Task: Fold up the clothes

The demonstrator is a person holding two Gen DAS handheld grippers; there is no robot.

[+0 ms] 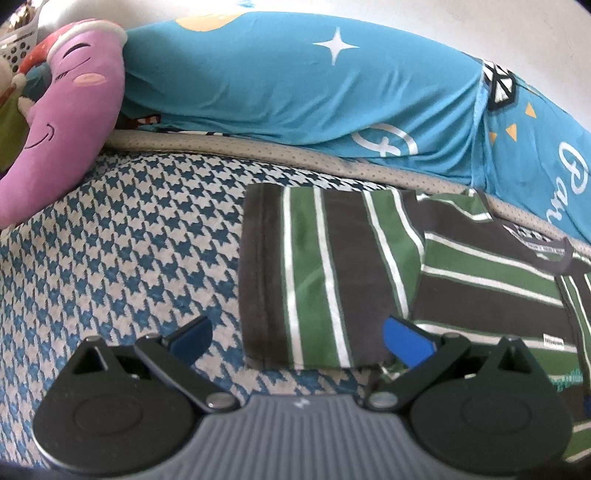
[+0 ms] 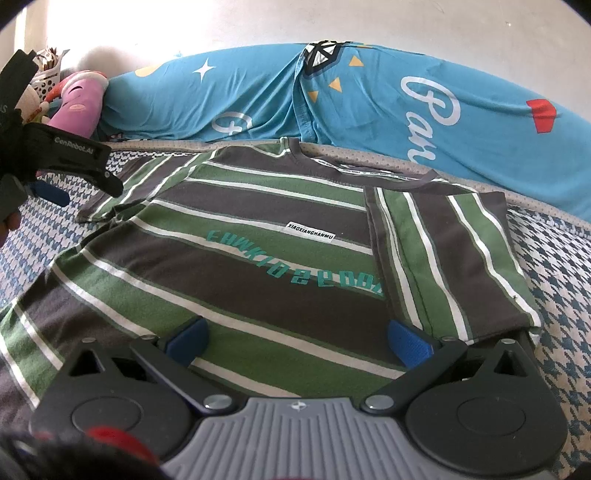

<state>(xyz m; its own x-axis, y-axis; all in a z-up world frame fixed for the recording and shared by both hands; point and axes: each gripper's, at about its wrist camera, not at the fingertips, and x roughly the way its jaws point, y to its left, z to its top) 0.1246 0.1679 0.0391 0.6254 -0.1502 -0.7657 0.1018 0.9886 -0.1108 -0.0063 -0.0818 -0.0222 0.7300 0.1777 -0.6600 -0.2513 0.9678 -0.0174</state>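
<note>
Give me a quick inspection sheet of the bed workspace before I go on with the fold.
Surface: houndstooth cover, blue and white, flat.
Job's things: striped shirt, green, grey and white, spread flat, collar toward the pillows; one sleeve already folded in over the body, the other sleeve folded in too, stripes running crosswise.
Clutter: purple plush at the cover's far corner; white basket behind it.
Grippers: left claw open, low over the sleeve edge, holding nothing; right claw open over the shirt's lower body, holding nothing.
Cables: nothing seen.
Surroundings: blue pillows along the far edge; pale wall behind.
</note>
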